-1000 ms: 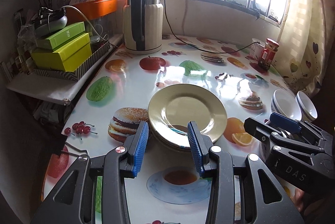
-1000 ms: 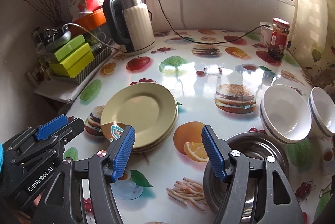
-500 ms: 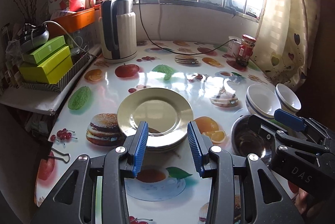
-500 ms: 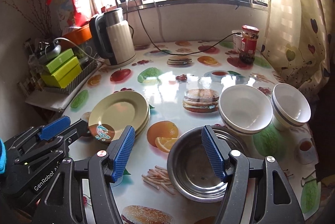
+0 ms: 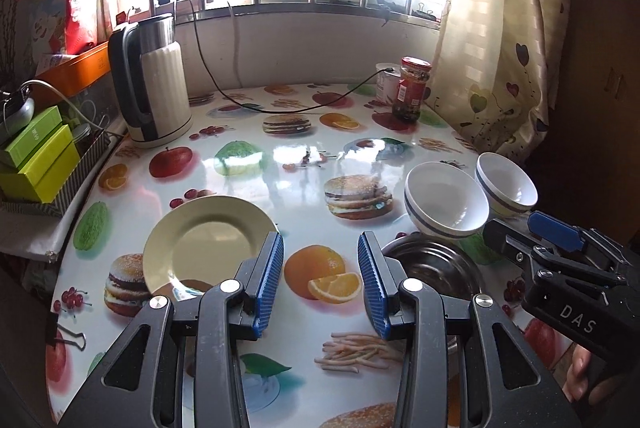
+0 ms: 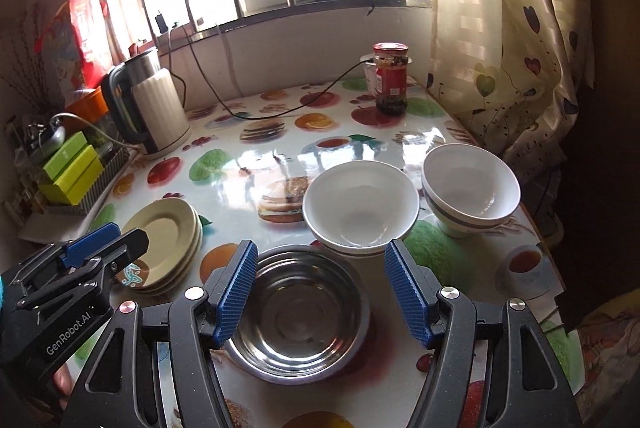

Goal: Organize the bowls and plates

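Already the crockery on the bench lies sorted by kind, which seems the reason for its layout. The yellow plates sit in one stack at the near left, rims aligned so they nest flat. The bowls keep to the right: a steel bowl nearest, a white bowl just beyond it, its near rim seeming to overlap the steel one, and a second white bowl stack at the far right near the curtain. The kettle and the jar stand far back, clear of the working area.

The right gripper hovers above the steel bowl with its jaws wide and nothing in them, a spread that would suit straddling a bowl rim. The left gripper hangs between plates and steel bowl, its jaws partly apart and empty, over bare bench. Probably the bowls are next to be nested, since three groups of them remain separate.
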A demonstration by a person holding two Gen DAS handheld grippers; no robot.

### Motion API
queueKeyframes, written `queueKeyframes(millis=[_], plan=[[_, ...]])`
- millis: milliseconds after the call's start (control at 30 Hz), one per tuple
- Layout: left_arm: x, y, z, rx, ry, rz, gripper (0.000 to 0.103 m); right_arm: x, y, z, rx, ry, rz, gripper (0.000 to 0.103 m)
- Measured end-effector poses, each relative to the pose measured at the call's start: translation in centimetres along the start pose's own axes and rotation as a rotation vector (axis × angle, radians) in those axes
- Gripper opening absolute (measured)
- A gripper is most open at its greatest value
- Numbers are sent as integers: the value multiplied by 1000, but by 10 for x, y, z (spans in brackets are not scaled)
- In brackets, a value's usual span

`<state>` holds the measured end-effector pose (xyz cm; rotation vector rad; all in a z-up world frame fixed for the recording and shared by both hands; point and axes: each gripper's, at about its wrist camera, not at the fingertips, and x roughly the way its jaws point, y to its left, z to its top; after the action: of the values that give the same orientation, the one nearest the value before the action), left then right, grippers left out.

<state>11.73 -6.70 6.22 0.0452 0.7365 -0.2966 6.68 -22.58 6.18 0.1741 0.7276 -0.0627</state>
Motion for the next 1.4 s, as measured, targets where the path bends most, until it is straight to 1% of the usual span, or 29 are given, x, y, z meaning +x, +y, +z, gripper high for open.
queueKeyframes(millis=[167,333,500,633,800,933,1000,1133,1300,1400], plan=[[13,-18,9,22,13,-45,40,2,-23,3,35,3,-27,67],[30,-27,21,12,20,-122,40,9,-44,8,67,-1,-55,67],[49,-38,33,23,34,-159,40,26,-58,10,84,18,-61,67],[68,-41,39,-3,72,-196,40,38,-65,10,95,23,-64,67],[90,-53,43,9,96,-210,40,50,-74,10,112,34,-62,67],[108,-59,45,15,136,-226,40,59,-79,11,125,41,-46,66],[114,-62,44,20,148,-217,40,63,-78,11,115,44,-41,63],[124,-65,44,23,164,-215,40,73,-77,11,114,56,-32,53],[134,-65,45,27,173,-213,40,80,-80,12,123,63,-24,48],[139,-65,45,23,182,-216,40,84,-80,12,122,69,-17,46]])
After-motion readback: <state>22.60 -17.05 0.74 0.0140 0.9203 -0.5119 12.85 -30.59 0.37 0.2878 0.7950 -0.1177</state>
